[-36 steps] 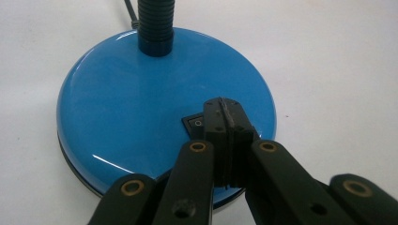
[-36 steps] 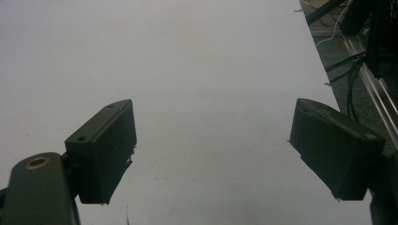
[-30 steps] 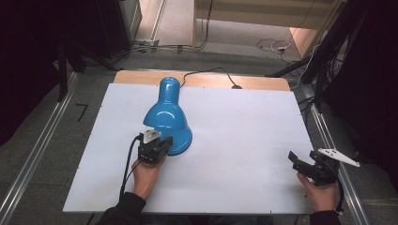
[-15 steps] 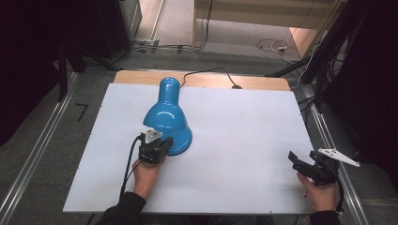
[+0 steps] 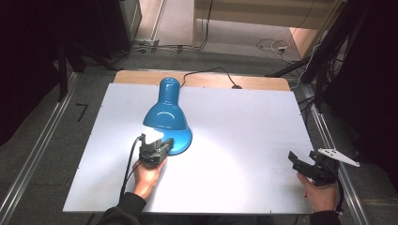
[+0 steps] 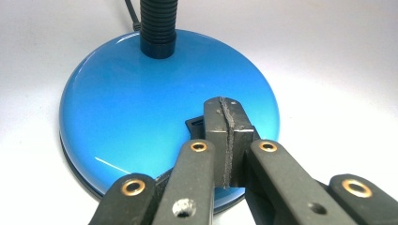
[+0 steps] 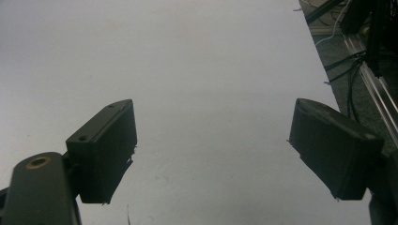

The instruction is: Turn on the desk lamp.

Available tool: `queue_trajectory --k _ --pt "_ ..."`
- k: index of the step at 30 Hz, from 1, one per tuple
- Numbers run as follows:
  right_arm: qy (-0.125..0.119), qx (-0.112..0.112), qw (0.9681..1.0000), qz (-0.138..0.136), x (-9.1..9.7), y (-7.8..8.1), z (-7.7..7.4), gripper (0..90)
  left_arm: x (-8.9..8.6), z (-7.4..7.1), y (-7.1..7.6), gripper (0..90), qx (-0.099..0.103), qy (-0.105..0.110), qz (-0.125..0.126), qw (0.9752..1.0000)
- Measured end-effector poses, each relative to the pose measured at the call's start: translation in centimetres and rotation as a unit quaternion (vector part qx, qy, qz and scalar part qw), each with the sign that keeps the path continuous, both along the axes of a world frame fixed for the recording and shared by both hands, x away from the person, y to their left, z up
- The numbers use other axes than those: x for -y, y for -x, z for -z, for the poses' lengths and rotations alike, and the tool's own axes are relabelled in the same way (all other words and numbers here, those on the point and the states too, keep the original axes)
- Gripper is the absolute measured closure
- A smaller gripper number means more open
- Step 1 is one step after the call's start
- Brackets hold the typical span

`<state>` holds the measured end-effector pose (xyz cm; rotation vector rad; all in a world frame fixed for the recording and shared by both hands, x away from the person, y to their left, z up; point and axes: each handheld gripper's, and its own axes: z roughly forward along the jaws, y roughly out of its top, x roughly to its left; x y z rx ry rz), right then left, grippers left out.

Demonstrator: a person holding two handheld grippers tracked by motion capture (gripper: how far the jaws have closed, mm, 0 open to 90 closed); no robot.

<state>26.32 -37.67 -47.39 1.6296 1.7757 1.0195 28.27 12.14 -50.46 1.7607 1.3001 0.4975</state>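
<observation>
White tabletop (image 5: 244, 140) bears a blue lamp (image 5: 166, 112); dark room.

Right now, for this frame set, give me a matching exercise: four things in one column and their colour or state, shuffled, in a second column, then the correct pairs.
Column one:
1. left hand-held gripper
2. right hand-held gripper
3. lamp base
4. lamp neck

Column two:
A. black and ribbed, rising from the back of the disc
B. jaws wide apart over the bare white table
C. glossy blue disc lying flat on the table
D. jaws closed together, tips at the dark switch on the disc

Pairs: 1-D, 2-B, 3-C, 4-A
</observation>
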Motion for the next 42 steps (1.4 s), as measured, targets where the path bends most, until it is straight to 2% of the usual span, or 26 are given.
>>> queue_trajectory --k 4,9,14,16,20,22,26,30,34,37,42 --pt "-0.002 0.001 1.0000 0.000 0.0 0.1 -0.1 14.0 -0.1 0.0 0.0 90.0 -0.002 0.005 0.002 1.0000" --pt "-0.001 0.000 1.0000 0.000 0.0 0.0 0.0 14.0 -0.1 0.1 0.0 90.0 0.003 0.002 0.004 1.0000" --pt "-0.004 0.001 1.0000 0.000 0.1 0.1 -0.1 14.0 -0.3 -0.1 0.1 90.0 0.005 0.001 -0.004 1.0000" --pt "-0.005 0.002 1.0000 0.000 0.2 0.1 -0.1 14.0 -0.7 -0.4 0.2 90.0 0.012 0.013 -0.012 0.9998" --pt "-0.005 0.003 1.0000 0.001 0.2 0.2 -0.1 14.0 -1.0 -0.7 0.4 89.2 0.014 0.019 -0.017 0.9996" --pt "-0.005 0.002 1.0000 0.002 0.3 0.2 -0.1 14.0 -1.3 -0.8 0.4 82.2 0.012 0.026 -0.012 0.9995" --pt "-0.006 0.002 1.0000 0.004 0.3 0.2 -0.1 14.0 -1.8 -0.9 0.5 75.2 0.011 0.033 -0.007 0.9994" --pt "-0.005 0.002 1.0000 0.002 0.3 0.2 -0.1 14.0 -2.2 -1.0 0.7 66.8 0.005 0.028 -0.002 0.9996" --pt "-0.007 0.002 1.0000 0.005 0.4 0.2 -0.1 14.0 -2.7 -1.5 1.4 52.4 0.011 0.021 -0.016 0.9996" --pt "-0.007 0.002 0.9999 0.007 0.5 0.3 -0.2 14.0 -3.0 -1.7 1.7 45.9 0.013 0.014 -0.022 0.9996" --pt "-0.007 0.002 0.9999 0.007 0.6 0.3 -0.2 14.0 -4.1 -2.1 2.1 42.9 0.019 0.018 -0.038 0.9989"
